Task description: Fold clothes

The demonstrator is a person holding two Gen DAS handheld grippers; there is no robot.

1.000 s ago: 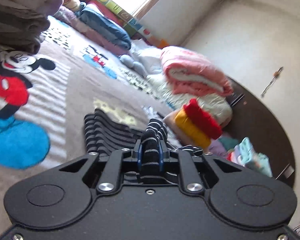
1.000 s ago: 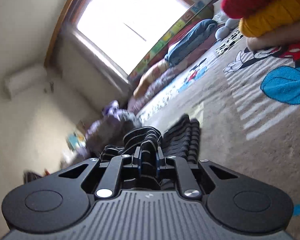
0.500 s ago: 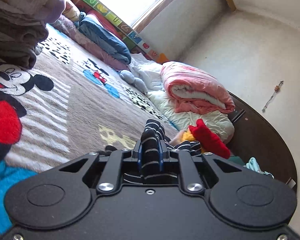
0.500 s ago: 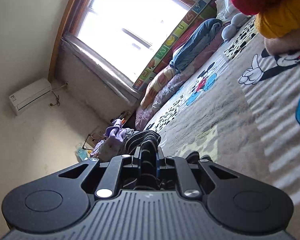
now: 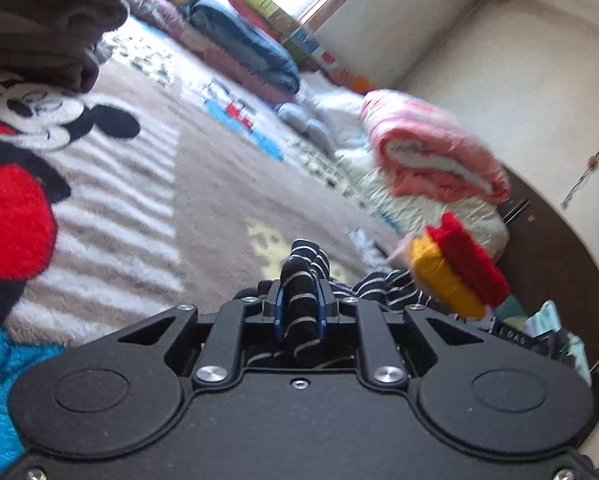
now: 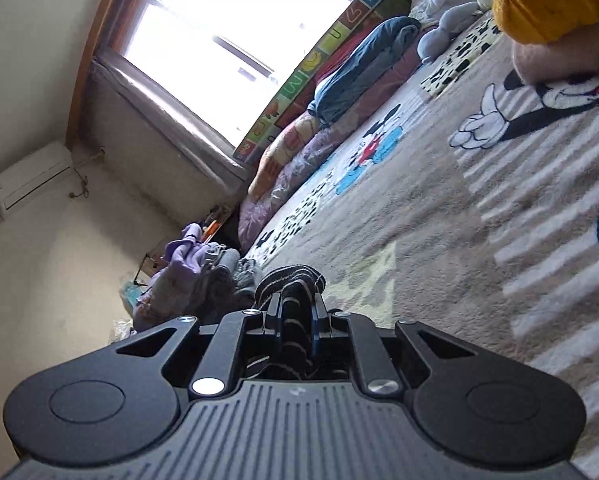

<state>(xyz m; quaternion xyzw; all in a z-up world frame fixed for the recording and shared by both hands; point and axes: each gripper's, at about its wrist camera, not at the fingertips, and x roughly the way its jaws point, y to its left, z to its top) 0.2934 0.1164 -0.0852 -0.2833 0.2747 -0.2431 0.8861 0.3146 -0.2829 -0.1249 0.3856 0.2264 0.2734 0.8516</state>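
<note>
The left gripper (image 5: 298, 307) has its jaws clenched on a black garment with thin white stripes (image 5: 301, 280). The cloth is bunched between the jaws and rises a little above them. To the right of these jaws more of the same striped cloth runs on toward a folded red and yellow piece (image 5: 457, 268), which lies just beside it.

The right gripper (image 6: 295, 322) also has its jaws clenched on the striped garment (image 6: 289, 280); a fold of it sticks out past the tips, and more hangs down behind them inside the frame of the tool.

Under both grippers lies the bed, covered with a beige cartoon-mouse blanket (image 5: 203, 184). Far ahead of the left jaws and to the right is a rolled pink quilt (image 5: 431, 160). To the upper left of them a pile of brown-grey cloth (image 5: 39, 20) sits on the blanket. Ahead of the right jaws, to the left, is a heap of purple and grey clothes (image 6: 203, 268), and far beyond it a bright window (image 6: 235, 40).
</note>
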